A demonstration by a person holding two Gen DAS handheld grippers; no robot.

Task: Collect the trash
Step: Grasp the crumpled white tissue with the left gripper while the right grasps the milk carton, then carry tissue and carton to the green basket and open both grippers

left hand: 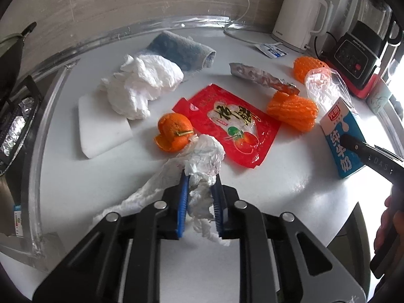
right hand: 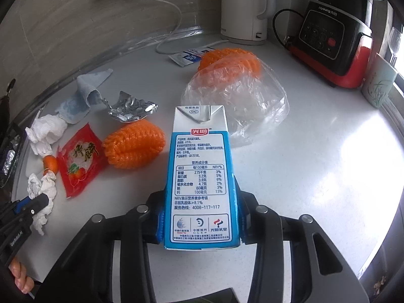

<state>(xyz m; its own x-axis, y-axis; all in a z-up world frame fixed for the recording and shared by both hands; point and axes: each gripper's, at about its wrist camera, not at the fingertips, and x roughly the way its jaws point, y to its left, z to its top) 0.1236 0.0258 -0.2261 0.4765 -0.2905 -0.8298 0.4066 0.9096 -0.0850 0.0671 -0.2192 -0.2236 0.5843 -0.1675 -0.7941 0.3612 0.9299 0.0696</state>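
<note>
- Tissue (left hand: 202, 166) sits pinched between my left gripper's (left hand: 199, 189) narrowed jaws, above the counter (left hand: 265, 194).
- Carton (right hand: 200, 181) is clamped by my right gripper (right hand: 200, 223), ready for binning.

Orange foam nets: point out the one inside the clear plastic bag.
The foam net farthest back near the kettle, under the clear plastic bag; the other foam net lies bare beside the red wrapper.

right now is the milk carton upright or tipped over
Upright: the milk carton stands with its folded top up, clamped by the right hand-held gripper.
</note>
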